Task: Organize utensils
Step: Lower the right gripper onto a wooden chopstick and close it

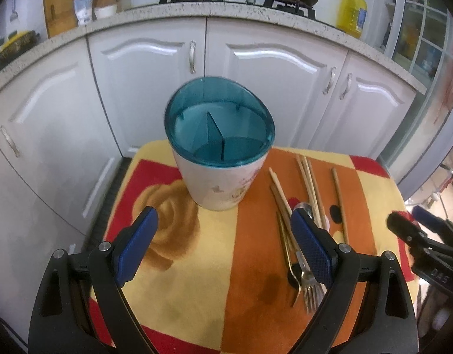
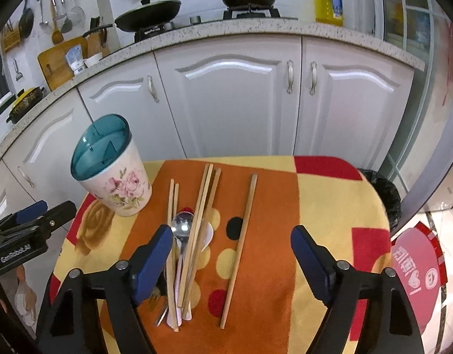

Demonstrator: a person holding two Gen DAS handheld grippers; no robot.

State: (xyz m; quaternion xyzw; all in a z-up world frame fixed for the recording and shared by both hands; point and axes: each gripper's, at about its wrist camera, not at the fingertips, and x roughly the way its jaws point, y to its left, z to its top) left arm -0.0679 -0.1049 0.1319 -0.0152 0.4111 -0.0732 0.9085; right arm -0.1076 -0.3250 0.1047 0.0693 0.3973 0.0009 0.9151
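Observation:
A white floral utensil holder (image 1: 223, 183) with a teal divided insert stands on the table; it also shows at the left of the right wrist view (image 2: 120, 188). Wooden chopsticks (image 2: 197, 236) lie in a loose pile with a metal spoon (image 2: 182, 225), and one chopstick (image 2: 241, 244) lies apart to the right. Forks (image 1: 307, 289) and chopsticks (image 1: 309, 183) lie right of the holder. My left gripper (image 1: 223, 247) is open and empty, just short of the holder. My right gripper (image 2: 231, 259) is open and empty above the lone chopstick.
The small table has an orange, yellow and red cloth (image 1: 214, 280). White kitchen cabinets (image 2: 226, 103) stand close behind it. A black bin (image 2: 386, 194) sits at the table's right. The other gripper shows at the left edge of the right wrist view (image 2: 28, 236).

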